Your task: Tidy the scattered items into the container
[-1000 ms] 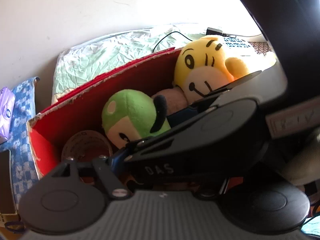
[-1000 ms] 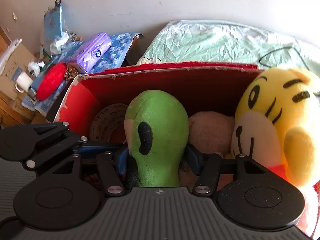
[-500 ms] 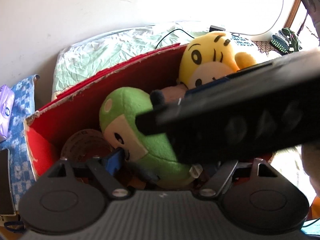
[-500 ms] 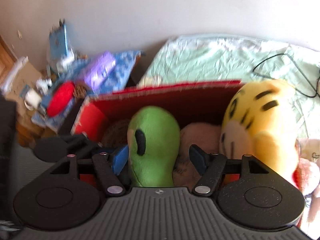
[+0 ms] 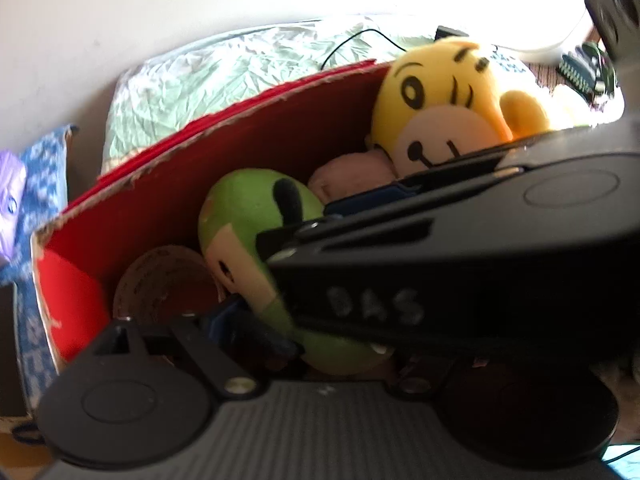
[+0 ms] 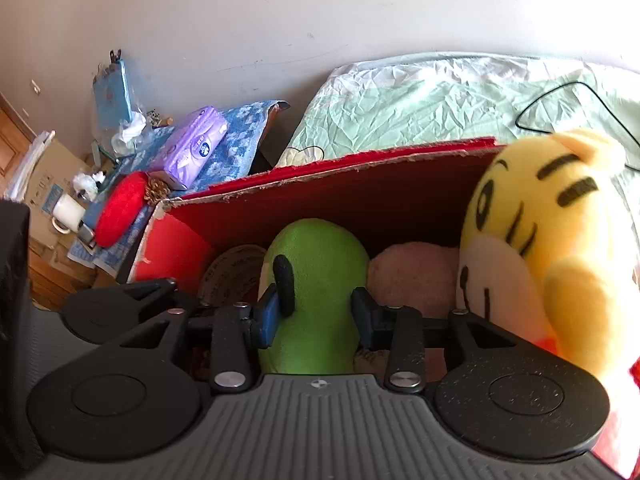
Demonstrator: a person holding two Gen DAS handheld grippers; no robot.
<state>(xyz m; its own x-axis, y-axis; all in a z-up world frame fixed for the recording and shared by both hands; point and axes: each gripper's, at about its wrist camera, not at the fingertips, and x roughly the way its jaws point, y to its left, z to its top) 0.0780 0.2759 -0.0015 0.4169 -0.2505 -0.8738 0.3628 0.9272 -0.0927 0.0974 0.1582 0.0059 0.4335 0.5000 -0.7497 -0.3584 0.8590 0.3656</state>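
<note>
A red cardboard box (image 6: 360, 184) holds a green plush (image 6: 320, 280), a yellow tiger plush (image 6: 540, 248), a pink plush (image 6: 412, 276) and a tape roll (image 6: 232, 268). My right gripper (image 6: 316, 316) is shut on the green plush inside the box. In the left wrist view the green plush (image 5: 248, 224) lies in the box (image 5: 240, 148). The right gripper's black body (image 5: 460, 256) crosses in front and hides most of my left gripper (image 5: 320, 340). Only its left finger (image 5: 224, 320) shows, beside the plush.
A bed with a pale green sheet (image 6: 440, 100) and a black cable lies behind the box. To the left, a blue cloth holds a purple tissue pack (image 6: 192, 148), a red cushion (image 6: 120, 208) and a white mug (image 6: 68, 208). A wall stands behind.
My right gripper has stayed on the green plush and lowered slightly into the box. In the left wrist view the right gripper's body has swung across the frame.
</note>
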